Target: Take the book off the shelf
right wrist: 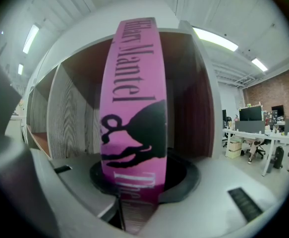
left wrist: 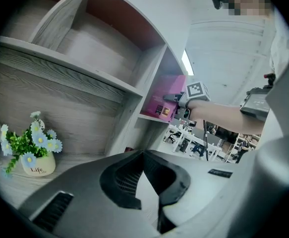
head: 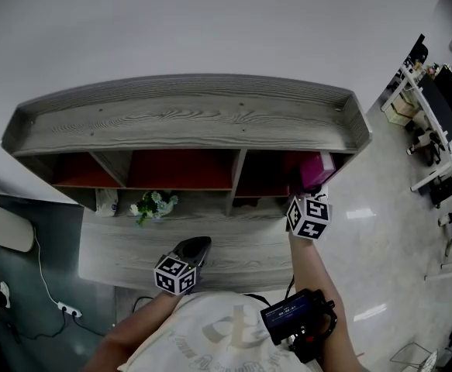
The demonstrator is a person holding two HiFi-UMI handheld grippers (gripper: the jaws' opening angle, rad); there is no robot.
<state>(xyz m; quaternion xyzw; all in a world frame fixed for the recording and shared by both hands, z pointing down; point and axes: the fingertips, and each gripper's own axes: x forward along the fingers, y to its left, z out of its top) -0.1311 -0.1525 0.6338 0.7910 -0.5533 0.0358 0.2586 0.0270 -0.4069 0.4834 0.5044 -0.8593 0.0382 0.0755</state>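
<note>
A pink book (head: pixel 316 169) stands upright in the right-hand compartment of the grey wooden shelf (head: pixel 187 122). In the right gripper view its spine (right wrist: pixel 134 108), printed with black lettering and a black figure, fills the space between the jaws. My right gripper (head: pixel 307 194) reaches into that compartment and its jaws (right wrist: pixel 134 182) sit against both sides of the book. The left gripper view shows the book (left wrist: pixel 164 103) and the right gripper on it from the side. My left gripper (head: pixel 198 245) hangs low over the bottom board, its jaws (left wrist: pixel 144 155) together with nothing in them.
A small pot of blue and white flowers (head: pixel 152 205) and a white packet (head: pixel 107 201) stand on the lower level at the left. The other compartments hold nothing I can see. Office desks and chairs (head: pixel 443 130) stand on the right. A black device (head: pixel 295 316) is strapped to the right forearm.
</note>
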